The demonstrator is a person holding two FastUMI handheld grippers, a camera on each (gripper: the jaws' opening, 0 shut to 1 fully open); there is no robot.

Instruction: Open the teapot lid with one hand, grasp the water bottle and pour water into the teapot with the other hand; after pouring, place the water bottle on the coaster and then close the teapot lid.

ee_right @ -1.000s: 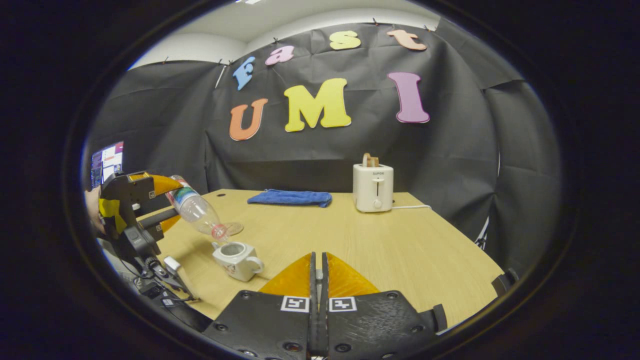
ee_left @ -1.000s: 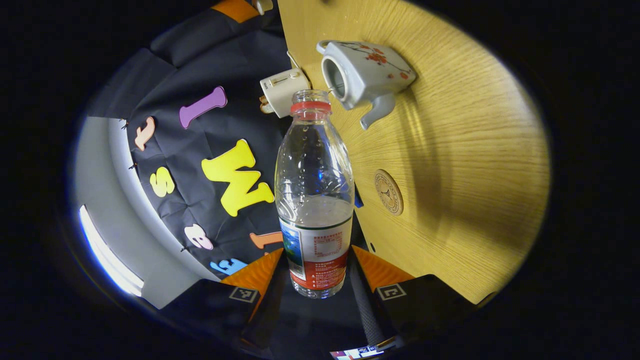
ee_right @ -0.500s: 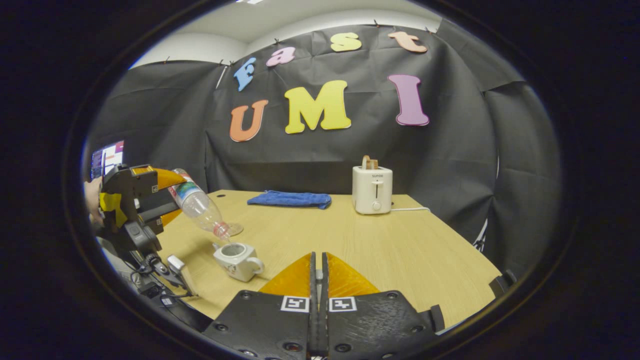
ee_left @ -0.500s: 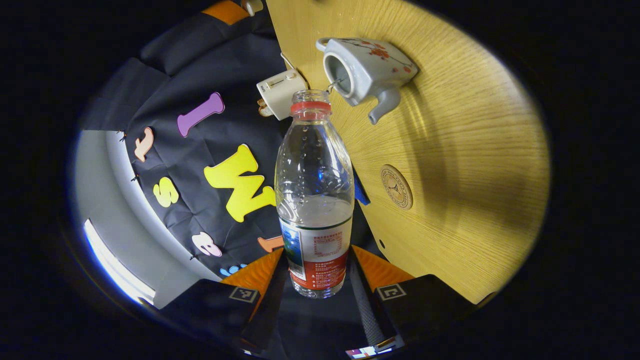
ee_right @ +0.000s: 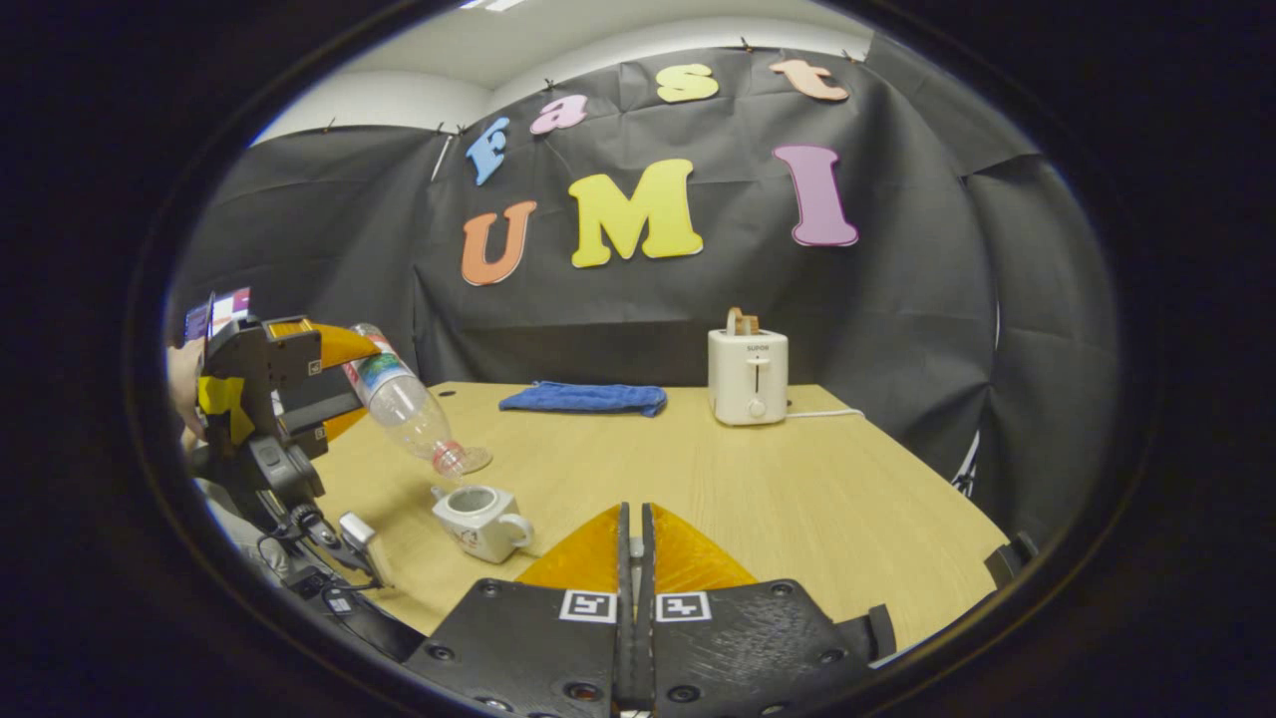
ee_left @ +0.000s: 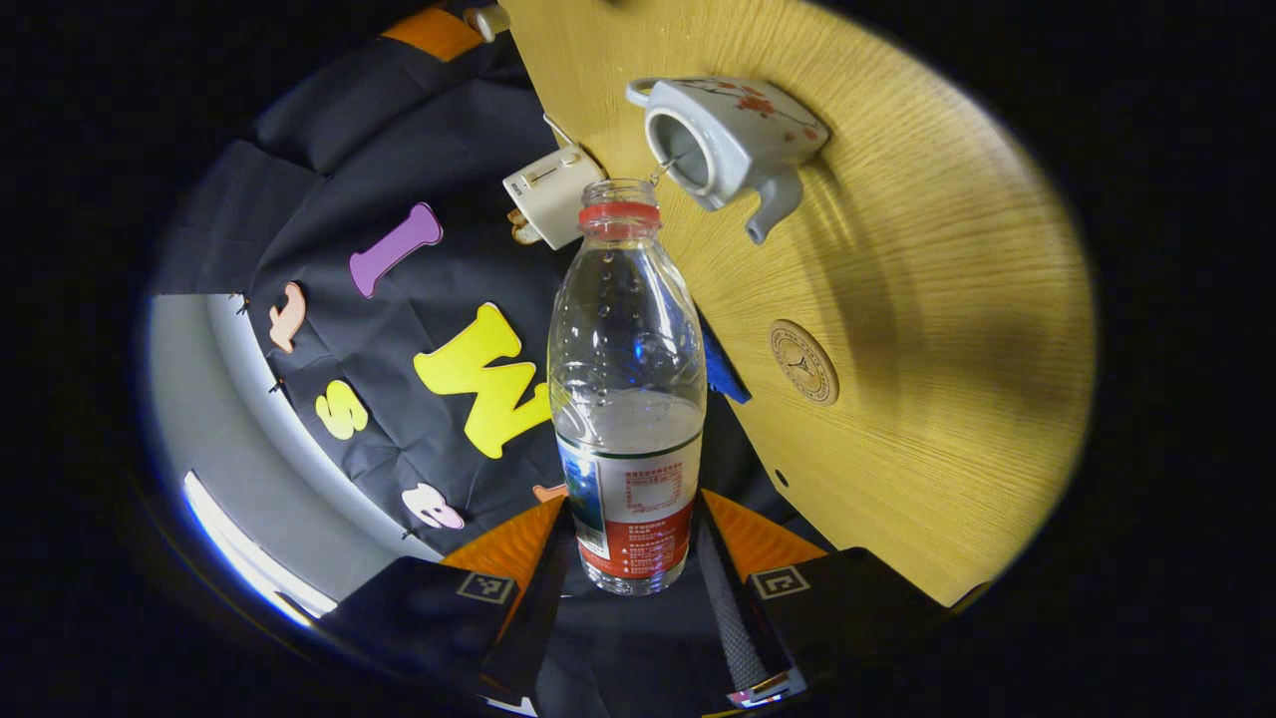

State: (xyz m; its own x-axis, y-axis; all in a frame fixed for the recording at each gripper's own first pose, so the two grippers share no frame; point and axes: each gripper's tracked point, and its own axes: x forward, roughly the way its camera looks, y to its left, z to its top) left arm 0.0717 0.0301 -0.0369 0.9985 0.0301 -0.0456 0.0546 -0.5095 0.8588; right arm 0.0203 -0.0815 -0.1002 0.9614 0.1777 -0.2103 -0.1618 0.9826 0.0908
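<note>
Water bottle [ee_left: 626, 389], clamped in left fingers [ee_left: 518, 543], tips over the open teapot [ee_left: 728, 140]; right fingers [ee_right: 688, 558] together, possibly pinching something.

A short brand word stood on the front of the toaster [ee_right: 748, 377], too small to read with certainty. The water bottle [ee_left: 626, 399] carried a printed label with fine, illegible print, and the coaster [ee_left: 803, 361] bore a round emblem without readable lettering.

Clear glossy plastic water bottle [ee_left: 626, 349], glazed ceramic teapot [ee_left: 733, 140], matt wood-grain table [ee_left: 927, 299], soft blue cloth [ee_right: 583, 398]
</note>
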